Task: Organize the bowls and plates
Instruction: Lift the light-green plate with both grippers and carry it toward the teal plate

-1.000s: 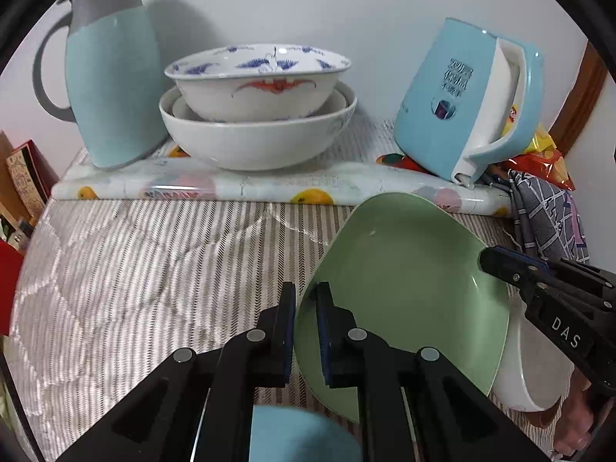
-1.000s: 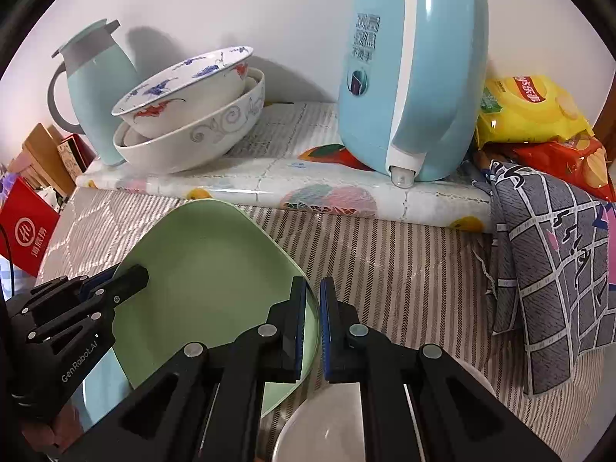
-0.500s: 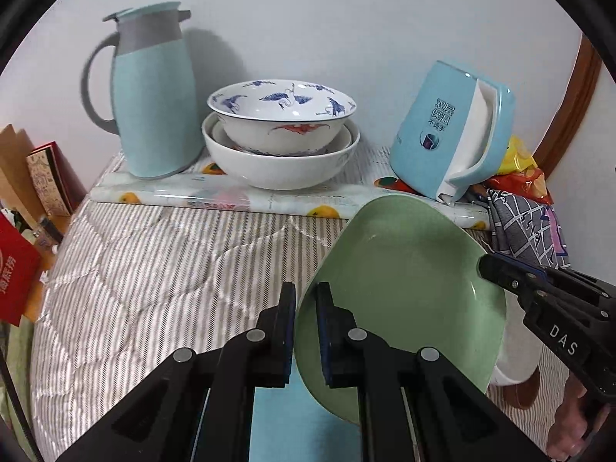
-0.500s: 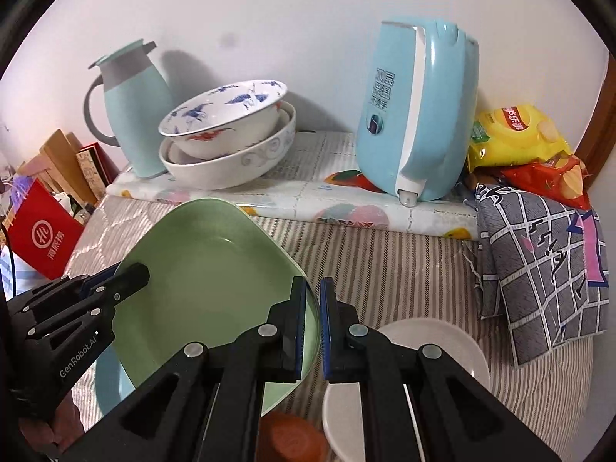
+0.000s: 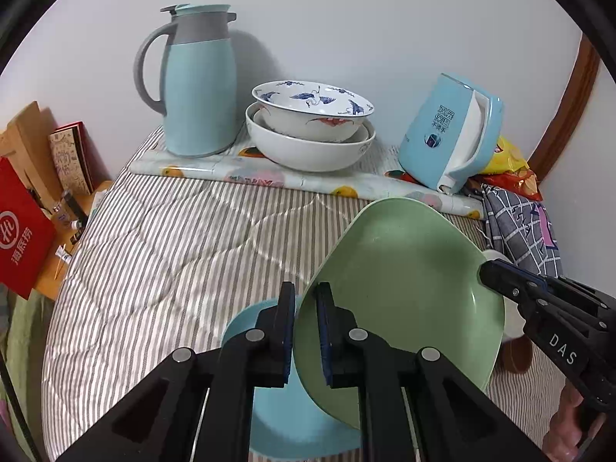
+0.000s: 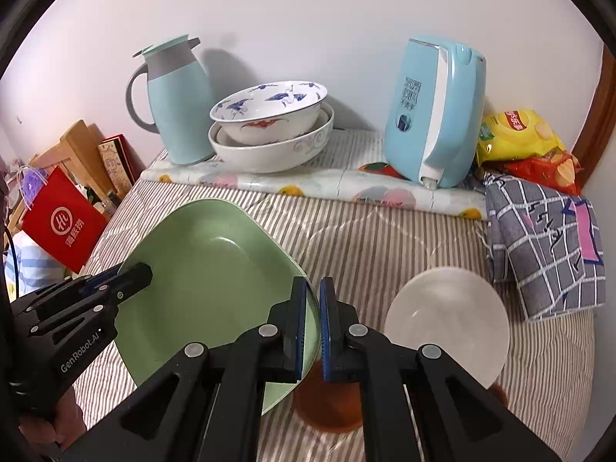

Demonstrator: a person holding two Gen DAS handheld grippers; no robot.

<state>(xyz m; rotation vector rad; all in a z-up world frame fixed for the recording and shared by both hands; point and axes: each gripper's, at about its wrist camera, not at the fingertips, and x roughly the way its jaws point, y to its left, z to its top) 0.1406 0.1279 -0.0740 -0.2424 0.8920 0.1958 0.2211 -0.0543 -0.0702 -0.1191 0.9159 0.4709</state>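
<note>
The right gripper [image 5: 486,274], seen from the left wrist, bears "DAS" in white on its black body. The left gripper [image 6: 142,269], seen from the right wrist, carries "GenRobot.AI" along its side. The red paper bag [image 6: 63,223] shows a white round logo above white Chinese characters. The blue kettle [image 6: 433,111] has dark Chinese print over a small emblem, too small to read. The yellow chip bag [image 6: 516,133] shows a red logo, its letters unclear
</note>
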